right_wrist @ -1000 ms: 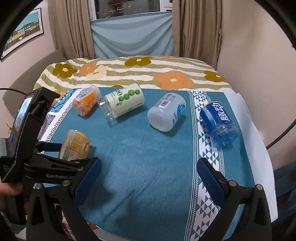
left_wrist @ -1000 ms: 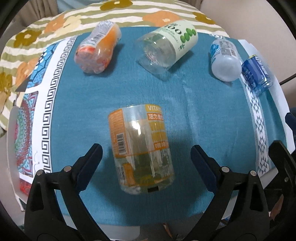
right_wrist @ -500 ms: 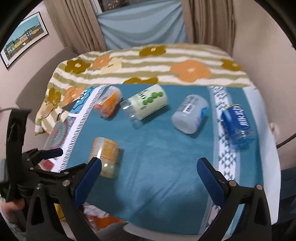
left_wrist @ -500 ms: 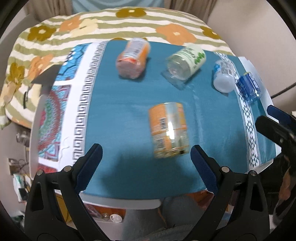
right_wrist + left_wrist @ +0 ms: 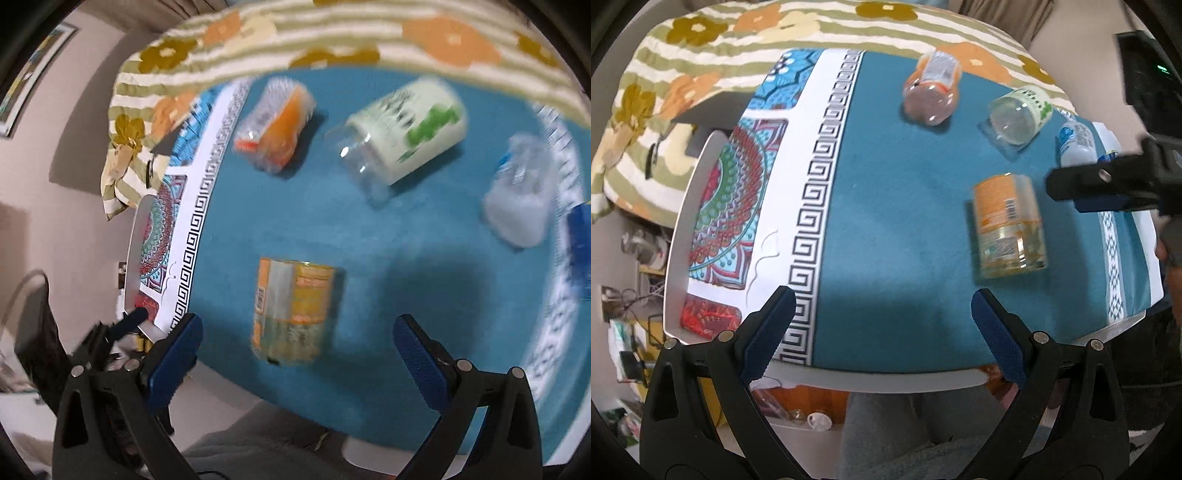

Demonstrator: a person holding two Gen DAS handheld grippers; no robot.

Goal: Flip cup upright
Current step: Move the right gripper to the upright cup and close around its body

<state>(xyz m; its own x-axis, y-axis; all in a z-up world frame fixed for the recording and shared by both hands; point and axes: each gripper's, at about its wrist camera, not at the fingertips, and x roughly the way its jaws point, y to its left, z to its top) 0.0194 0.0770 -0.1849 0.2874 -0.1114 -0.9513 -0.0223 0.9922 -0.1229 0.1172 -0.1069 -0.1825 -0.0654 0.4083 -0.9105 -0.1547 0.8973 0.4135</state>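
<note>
Both the left gripper [image 5: 882,325] and right gripper [image 5: 297,349] gape empty above the fallen cup [image 5: 293,310]; four other cups [image 5: 406,129] lie beyond it.

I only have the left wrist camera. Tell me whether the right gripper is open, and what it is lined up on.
Observer: The right gripper is open and holds nothing.
Operator: Report what lies ahead of it.
Observer: The yellow cup lies on its side on the blue cloth, in line with the gap between the fingers and untouched.
Operator: Check what that gripper hides from me.
Observer: A blue cup sits at the right edge, next to the white cup. It is too blurred to tell how it lies.
</note>
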